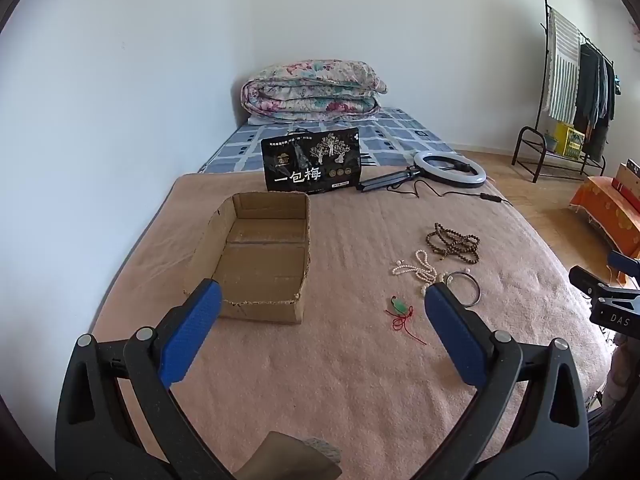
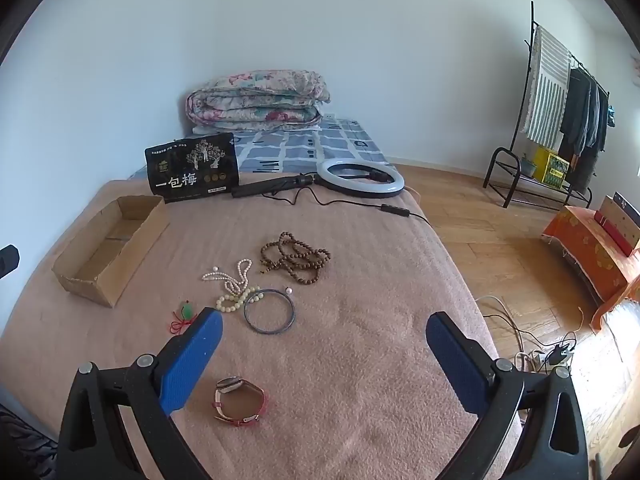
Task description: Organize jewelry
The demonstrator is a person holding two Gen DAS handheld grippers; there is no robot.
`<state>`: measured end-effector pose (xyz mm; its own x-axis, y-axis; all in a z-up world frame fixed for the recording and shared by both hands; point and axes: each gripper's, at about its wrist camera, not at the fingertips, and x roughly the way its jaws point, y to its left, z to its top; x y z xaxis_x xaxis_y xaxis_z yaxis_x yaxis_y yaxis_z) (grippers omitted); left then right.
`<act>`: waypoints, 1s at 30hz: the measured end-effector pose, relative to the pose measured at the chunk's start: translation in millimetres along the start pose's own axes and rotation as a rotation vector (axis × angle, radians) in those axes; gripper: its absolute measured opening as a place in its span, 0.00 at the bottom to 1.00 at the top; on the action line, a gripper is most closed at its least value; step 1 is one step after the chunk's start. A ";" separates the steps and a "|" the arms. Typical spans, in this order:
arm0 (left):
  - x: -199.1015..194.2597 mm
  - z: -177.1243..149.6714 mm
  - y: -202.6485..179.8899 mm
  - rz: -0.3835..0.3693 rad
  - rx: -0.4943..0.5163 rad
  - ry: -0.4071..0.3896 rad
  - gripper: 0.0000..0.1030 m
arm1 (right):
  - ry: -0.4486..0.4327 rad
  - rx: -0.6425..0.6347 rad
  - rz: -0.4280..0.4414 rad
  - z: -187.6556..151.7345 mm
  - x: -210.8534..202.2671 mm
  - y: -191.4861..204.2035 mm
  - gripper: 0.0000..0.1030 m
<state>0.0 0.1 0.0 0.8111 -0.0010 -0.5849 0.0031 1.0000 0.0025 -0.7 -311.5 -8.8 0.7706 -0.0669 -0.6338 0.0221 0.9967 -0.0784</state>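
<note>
— Across the bed, what covers it?

— On top lies a pinkish-brown blanket [image 2: 360, 320], with a checked sheet [image 2: 320, 140] beyond it and a folded floral quilt [image 2: 256, 96] against the white wall. Wooden floor [image 2: 480, 240] runs to the right, where a clothes rack [image 2: 560, 100] stands.

— And the jewelry?

— Brown bead strands [image 2: 296, 258], a pearl necklace [image 2: 232, 280], a dark bangle [image 2: 270, 311] and a green pendant on red cord [image 2: 185, 312] lie close together mid-blanket. A red-strapped watch [image 2: 240, 400] sits apart, nearer the right gripper. An open cardboard box [image 1: 260, 256] rests left of them, with nothing visible inside it. Behind it stand a black bag [image 1: 312, 160] and a ring light [image 1: 450, 168].

— The grippers?

— The left gripper [image 1: 320, 312] is spread wide above the blanket, grasping nothing, with the box just past its left finger. The right gripper [image 2: 324, 336] is equally wide and bare, the watch lying between its fingers, untouched.
</note>
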 end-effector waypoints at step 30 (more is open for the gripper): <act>0.7 -0.3 0.8 -0.001 -0.003 -0.012 1.00 | 0.008 -0.008 0.001 -2.1 4.7 4.8 1.00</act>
<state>0.5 0.9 -0.7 0.8178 -0.0024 -0.5755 0.0026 1.0000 -0.0005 1.7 -307.1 -13.7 0.7654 -0.0661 -0.6402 0.0157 0.9963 -0.0841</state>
